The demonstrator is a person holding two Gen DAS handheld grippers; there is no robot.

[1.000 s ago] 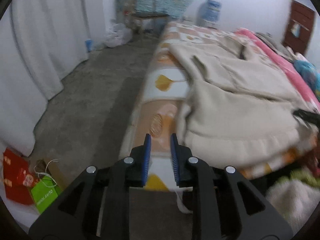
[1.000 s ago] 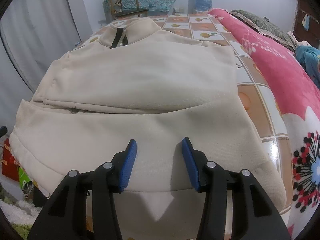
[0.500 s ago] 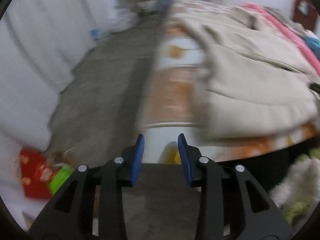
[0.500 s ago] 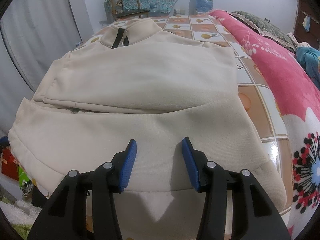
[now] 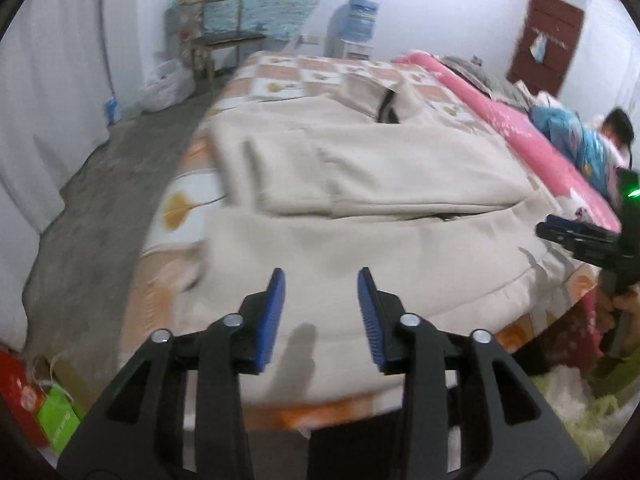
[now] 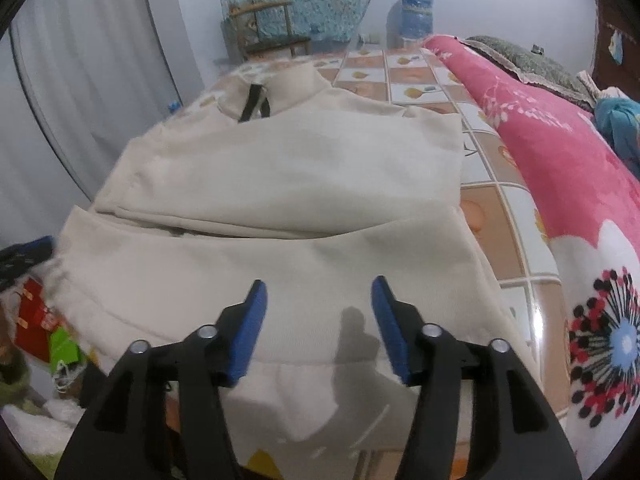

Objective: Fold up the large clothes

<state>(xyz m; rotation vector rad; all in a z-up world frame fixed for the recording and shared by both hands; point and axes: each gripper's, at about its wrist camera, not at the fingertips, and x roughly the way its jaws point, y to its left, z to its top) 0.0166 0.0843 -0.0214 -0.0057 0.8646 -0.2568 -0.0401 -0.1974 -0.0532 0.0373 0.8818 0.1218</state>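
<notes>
- Left gripper [image 5: 320, 304]: jaws apart, empty, above cream jacket's [image 5: 360, 208] hem
- Right gripper [image 6: 318, 320]: jaws apart, empty, over same hem
- Jacket lies on tiled-print bedsheet [image 6: 404, 76]

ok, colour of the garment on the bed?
Plain cream, no pattern, on the garment, with a black loop at the collar. Clearest in the right wrist view.

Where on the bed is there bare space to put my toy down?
The clearest bare patch is the orange-and-white tiled bedsheet past the collar of the cream fleece jacket, towards the wooden chair. A narrower tiled strip runs between the jacket and the pink flowered blanket. The near end is crowded: the jacket covers it.
</notes>
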